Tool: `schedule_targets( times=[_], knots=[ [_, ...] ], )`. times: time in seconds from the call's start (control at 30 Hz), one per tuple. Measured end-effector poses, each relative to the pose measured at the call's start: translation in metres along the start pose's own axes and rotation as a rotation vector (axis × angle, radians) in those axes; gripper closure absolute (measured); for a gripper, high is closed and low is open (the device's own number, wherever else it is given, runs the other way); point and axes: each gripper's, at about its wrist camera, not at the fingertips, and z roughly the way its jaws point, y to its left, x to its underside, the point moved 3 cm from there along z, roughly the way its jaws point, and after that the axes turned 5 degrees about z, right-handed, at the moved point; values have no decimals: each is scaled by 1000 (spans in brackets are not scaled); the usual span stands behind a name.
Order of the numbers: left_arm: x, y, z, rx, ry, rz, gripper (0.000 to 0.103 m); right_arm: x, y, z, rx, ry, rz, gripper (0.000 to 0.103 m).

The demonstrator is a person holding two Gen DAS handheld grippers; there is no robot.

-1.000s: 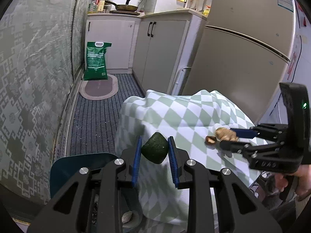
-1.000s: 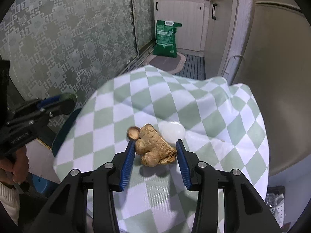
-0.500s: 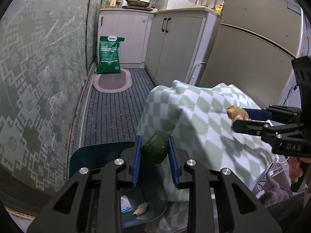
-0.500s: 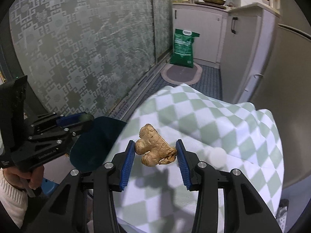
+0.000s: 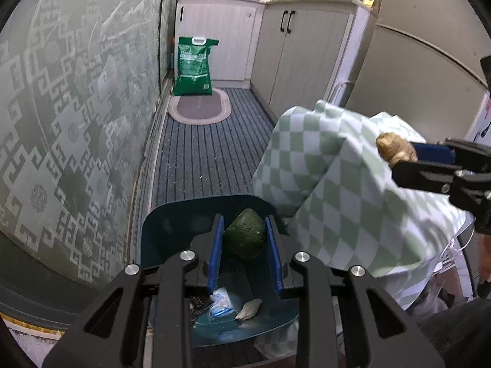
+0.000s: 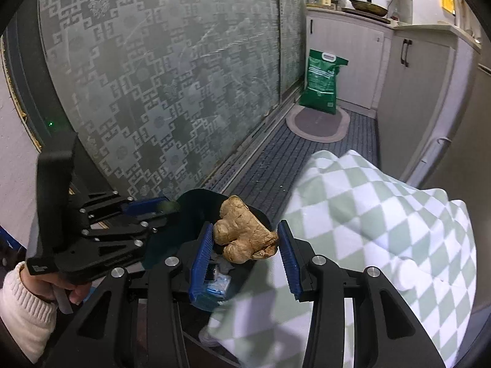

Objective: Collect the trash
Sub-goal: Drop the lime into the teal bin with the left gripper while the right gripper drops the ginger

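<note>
Both grippers have swung from the checked cloth (image 5: 353, 190) to over the bin (image 5: 172, 227); left gripper (image 5: 244, 242) clamps an avocado (image 5: 245, 237), right gripper (image 6: 245, 245) clamps ginger (image 6: 242, 233). Scraps already lie in the bin; both drops remain.

Left gripper (image 5: 245, 247) moved off the desk (image 5: 346, 184); the bin (image 5: 172, 224) is now directly beneath and ahead of it, with the green lump (image 5: 245, 236) clamped over the bin opening. Right gripper (image 6: 245, 253) lifted the ginger (image 6: 242, 230) clear of the desk; it sat on the cloth a second ago, and now hangs above the bin's rim, left of the cloth edge. Bin trash (image 5: 222, 302) newly visible below left gripper.
</note>
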Motion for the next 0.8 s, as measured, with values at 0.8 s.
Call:
schedule_targets(
  times=[0.8],
  knots=[
    [2,31,-39,5,-109,-55,91,6,59,48,-70,108,-81,60]
  ],
)
